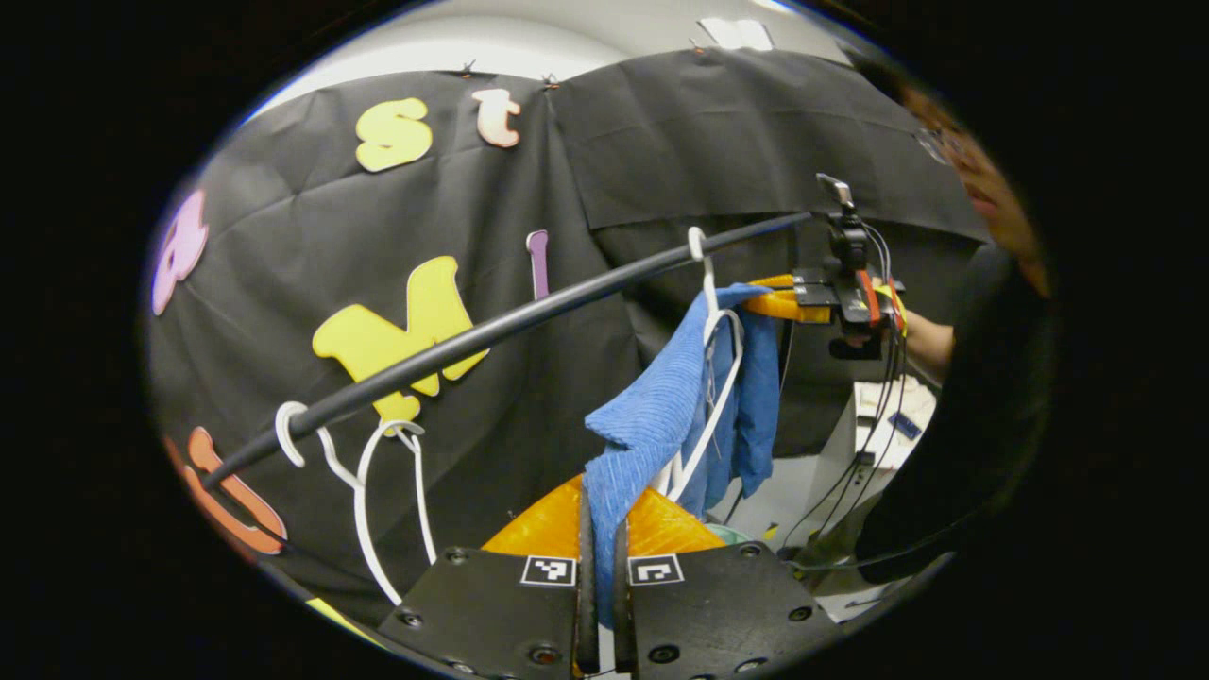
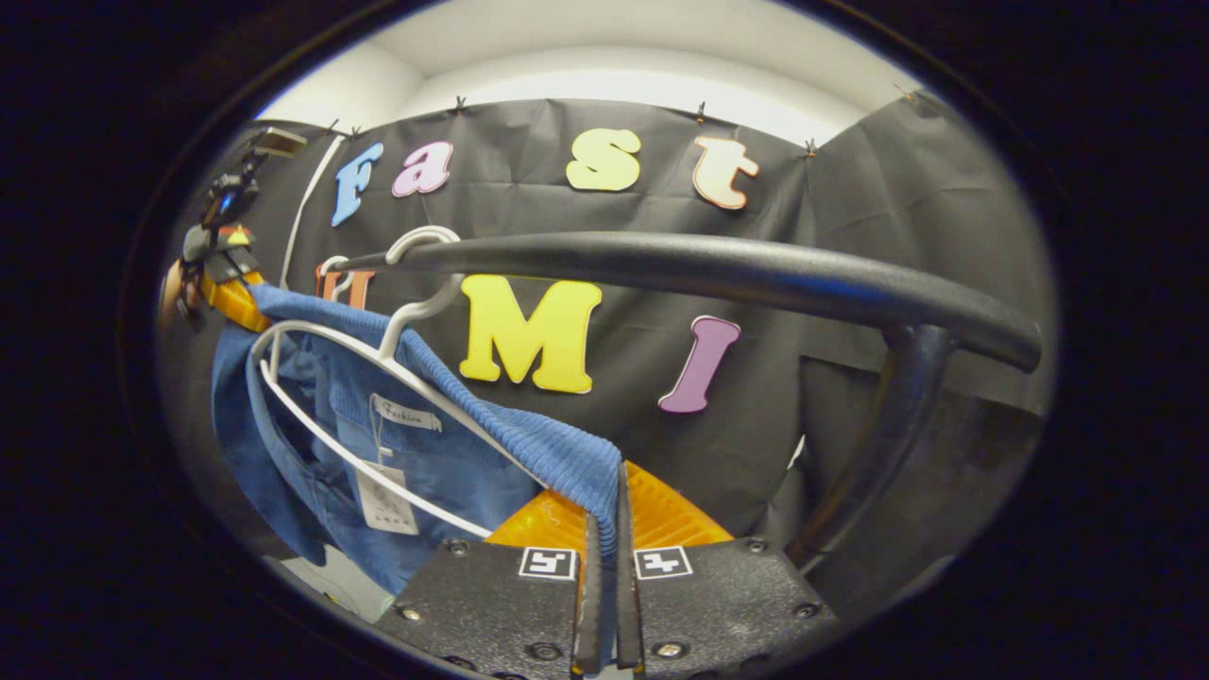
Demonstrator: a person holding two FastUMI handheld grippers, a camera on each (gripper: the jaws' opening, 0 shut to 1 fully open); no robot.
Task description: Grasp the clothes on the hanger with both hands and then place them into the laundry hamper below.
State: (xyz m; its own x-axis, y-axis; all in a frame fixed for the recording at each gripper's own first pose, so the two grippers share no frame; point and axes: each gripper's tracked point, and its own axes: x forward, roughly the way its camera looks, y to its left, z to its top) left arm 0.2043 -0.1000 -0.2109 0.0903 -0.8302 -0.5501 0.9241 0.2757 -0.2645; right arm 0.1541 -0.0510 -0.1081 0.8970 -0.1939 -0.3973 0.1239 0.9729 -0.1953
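The blue ribbed garment [image 1: 652, 416] is hanging on a white hanger [image 1: 718, 378] on the black rail [image 1: 529, 316]; both the left gripper [image 1: 602, 567] and right gripper [image 2: 604, 576] are clenching its cloth in their jaws.

Black cloth [image 2: 850, 236] hung as the booth's wall, creased and clipped along its top edge, with a pale wall and ceiling [image 2: 604, 57] showing brightly lit above it. A dark rail [image 2: 718, 269] ran across in front of the cloth, carried at one end by a dark upright post [image 2: 874, 453]. In the left gripper view, a white cabinet [image 1: 883, 425] stood low beyond the cloth, with black cables [image 1: 855, 472] trailing beside it.
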